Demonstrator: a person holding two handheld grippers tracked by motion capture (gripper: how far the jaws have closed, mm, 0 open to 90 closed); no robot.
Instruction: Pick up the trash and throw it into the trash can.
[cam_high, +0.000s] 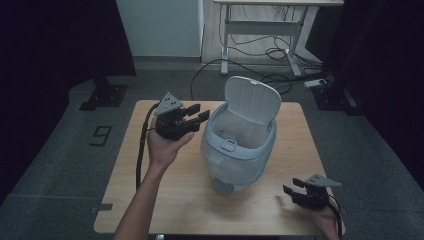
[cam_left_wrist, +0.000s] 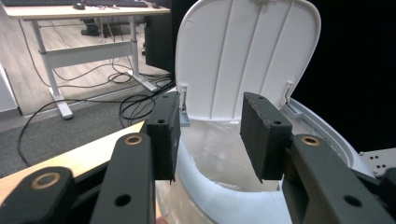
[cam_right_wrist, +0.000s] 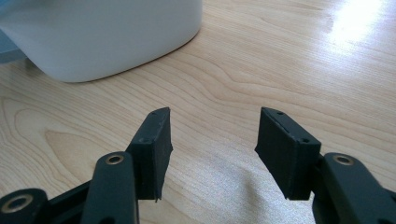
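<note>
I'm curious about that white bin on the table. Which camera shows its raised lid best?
The left gripper view: the lid stands upright, its ribbed underside and hinges close and sharp. The high view shows the lid smaller, from above. The right gripper view gives just the bin and its lower wall.

Your high view is looking forward and down over the whole table (cam_high: 165, 200). Your left gripper view is sitting close to the bin (cam_left_wrist: 243, 70), facing its raised lid. Your right gripper view is skimming low over the tabletop; all three are sharing that bin
</note>
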